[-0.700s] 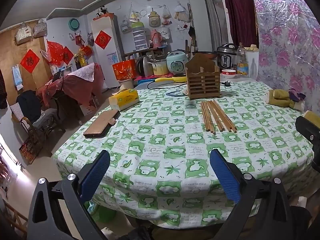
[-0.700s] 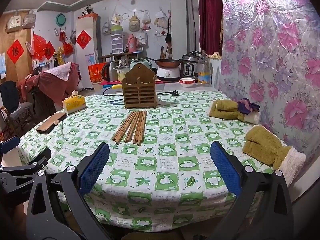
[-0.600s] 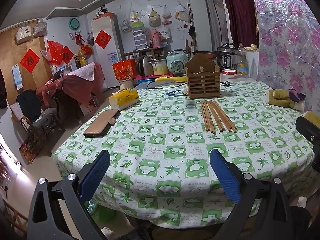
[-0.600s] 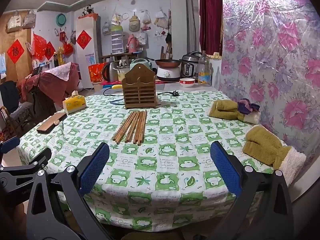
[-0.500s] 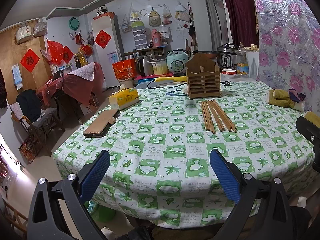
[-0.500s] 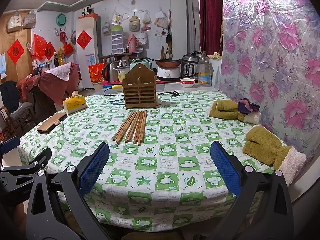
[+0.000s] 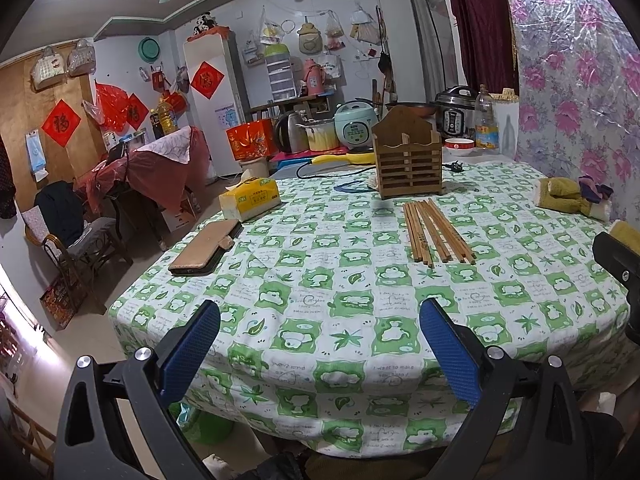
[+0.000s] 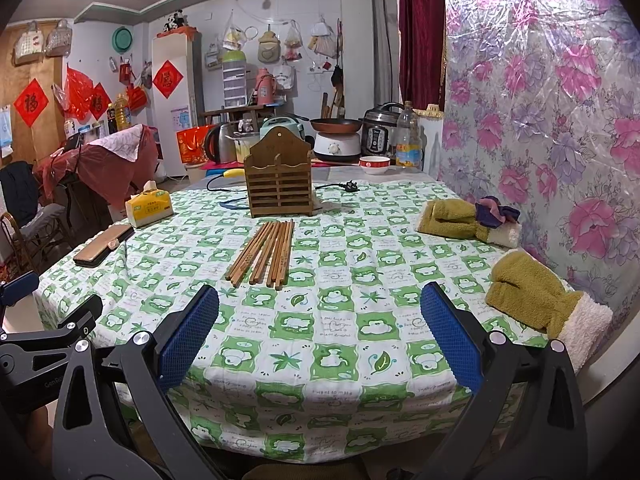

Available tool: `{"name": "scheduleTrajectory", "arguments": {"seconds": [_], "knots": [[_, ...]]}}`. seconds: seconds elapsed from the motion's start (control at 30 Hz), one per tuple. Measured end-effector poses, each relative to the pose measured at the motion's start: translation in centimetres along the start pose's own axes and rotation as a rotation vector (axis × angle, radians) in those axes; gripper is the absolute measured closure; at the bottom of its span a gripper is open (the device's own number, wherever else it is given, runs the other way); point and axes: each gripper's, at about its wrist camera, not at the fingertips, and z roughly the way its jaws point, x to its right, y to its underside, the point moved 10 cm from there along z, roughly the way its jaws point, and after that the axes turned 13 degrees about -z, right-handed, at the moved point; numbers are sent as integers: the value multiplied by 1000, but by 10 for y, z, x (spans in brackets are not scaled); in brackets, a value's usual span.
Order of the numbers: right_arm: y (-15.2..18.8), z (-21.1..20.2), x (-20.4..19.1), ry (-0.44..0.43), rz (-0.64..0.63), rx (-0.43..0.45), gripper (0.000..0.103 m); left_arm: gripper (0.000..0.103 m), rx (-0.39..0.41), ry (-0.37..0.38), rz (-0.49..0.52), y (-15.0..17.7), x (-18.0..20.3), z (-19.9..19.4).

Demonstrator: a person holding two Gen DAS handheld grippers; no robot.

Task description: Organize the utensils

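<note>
I have both tools spread wide with nothing between the fingers: the left gripper (image 7: 320, 354) and the right gripper (image 8: 320, 344) each hang low in their frames over the near edge of the tabletop (image 8: 340, 360). The chopsticks (image 8: 264, 254) lie flat in a loose bundle at mid-frame, just in front of the wooden utensil holder (image 8: 279, 184), which stands upright behind them.

I judge the step in hand to be the first reach for the chopsticks. To do it well I would approach across the bundle, not along it, and close on a few sticks near their middle so they stay level. They are thin and smooth, so I would lift slowly, then tip them upright over the holder's open top.

The right wrist view shows the olive mitten (image 8: 532, 300) at the right edge and the left tool's arm at lower left. The left wrist view shows more of the phone case (image 7: 206, 248) and the tissue box (image 7: 250, 200).
</note>
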Motion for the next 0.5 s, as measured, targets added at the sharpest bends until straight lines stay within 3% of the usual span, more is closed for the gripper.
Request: {"name": "scheduleTrajectory", "arguments": {"seconds": [0.5], "knots": [[11, 12, -1, -2, 1, -23, 6, 5, -21, -2, 8, 9, -3, 9]]}}
